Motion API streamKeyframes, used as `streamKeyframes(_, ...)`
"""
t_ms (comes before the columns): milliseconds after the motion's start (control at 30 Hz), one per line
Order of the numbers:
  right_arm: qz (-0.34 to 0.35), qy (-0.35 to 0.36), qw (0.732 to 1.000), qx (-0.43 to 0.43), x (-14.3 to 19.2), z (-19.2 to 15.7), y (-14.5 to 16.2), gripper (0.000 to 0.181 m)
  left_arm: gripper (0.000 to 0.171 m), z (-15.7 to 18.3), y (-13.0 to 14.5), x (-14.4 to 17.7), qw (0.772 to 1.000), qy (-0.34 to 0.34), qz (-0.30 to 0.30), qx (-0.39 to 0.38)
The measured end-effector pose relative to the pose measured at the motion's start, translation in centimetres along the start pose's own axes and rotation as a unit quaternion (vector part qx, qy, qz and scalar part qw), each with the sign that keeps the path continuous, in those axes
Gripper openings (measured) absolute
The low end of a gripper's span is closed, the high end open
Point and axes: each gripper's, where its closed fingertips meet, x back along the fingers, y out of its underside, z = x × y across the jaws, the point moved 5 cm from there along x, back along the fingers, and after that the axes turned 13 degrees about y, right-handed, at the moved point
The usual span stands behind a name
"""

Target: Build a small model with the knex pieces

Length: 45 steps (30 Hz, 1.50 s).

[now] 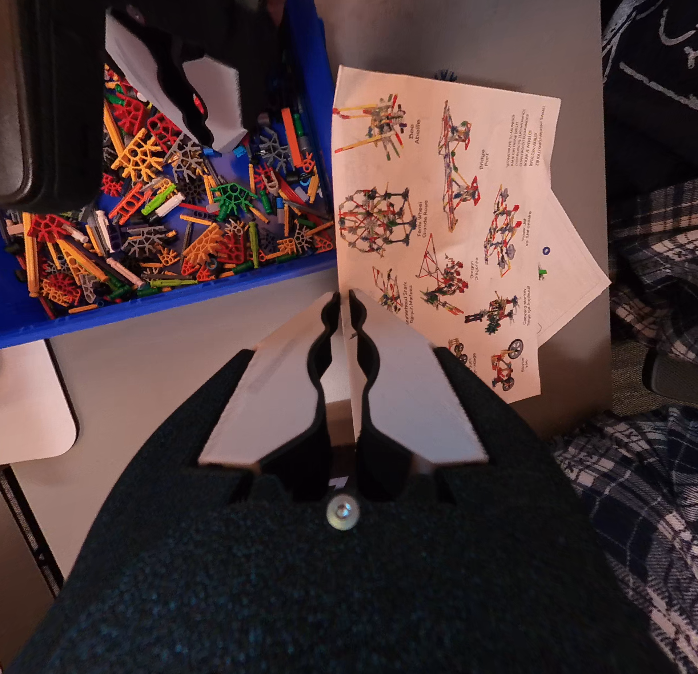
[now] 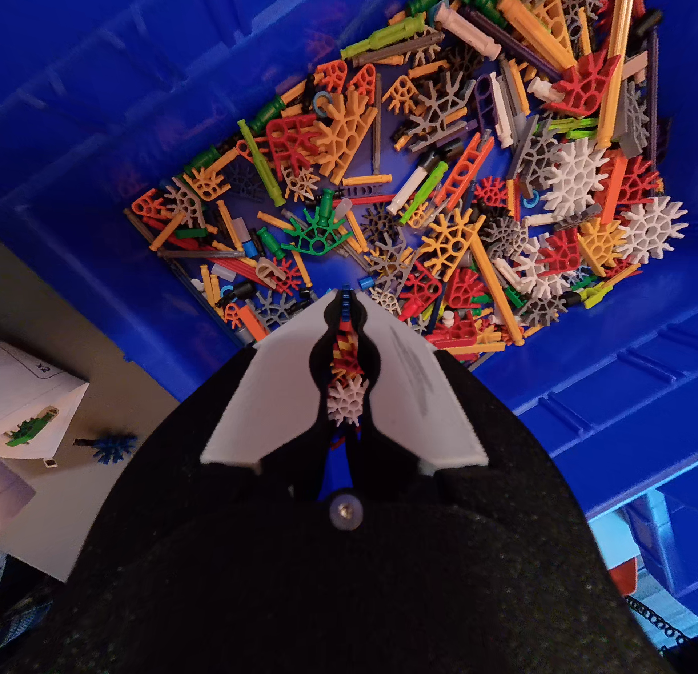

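Spreading across the pale counter [image 1: 158,353], the blue bin [image 1: 189,297] of loose construction pieces sits beside the printed instruction sheet [image 1: 434,202], whose near edge the left gripper [image 1: 344,297] pinches between nearly closed jaws, well apart from the bin's contents. The right gripper [image 2: 346,293] hangs inside the bin, directly above the heap, jaws narrow and clamped on a small blue ridged piece [image 2: 346,300] standing edge-on along its fingers; a blue connector [image 2: 111,448] lies outside on the counter.
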Motion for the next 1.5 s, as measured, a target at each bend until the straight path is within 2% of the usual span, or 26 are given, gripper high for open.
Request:
streamKeyframes(933, 0.013, 0.006, 1.000, -0.009, 1.0, -0.1, 0.8, 0.003, 0.004, 0.0, -0.2, -0.7, 1.000, 0.009, -0.009, -0.005)
streamKeyframes(1267, 0.059, -0.011, 0.998, -0.038, 3.8, -0.5, 1.2, 0.003, 0.004, 0.2, -0.7, -1.3, 1.000, 0.017, -0.017, -0.015)
streamKeyframes(1500, 0.104, -0.055, 0.991, -0.071, 6.2, -1.3, 2.4, 0.003, 0.004, 0.3, -0.7, -1.5, 1.000, 0.014, -0.024, -0.014)
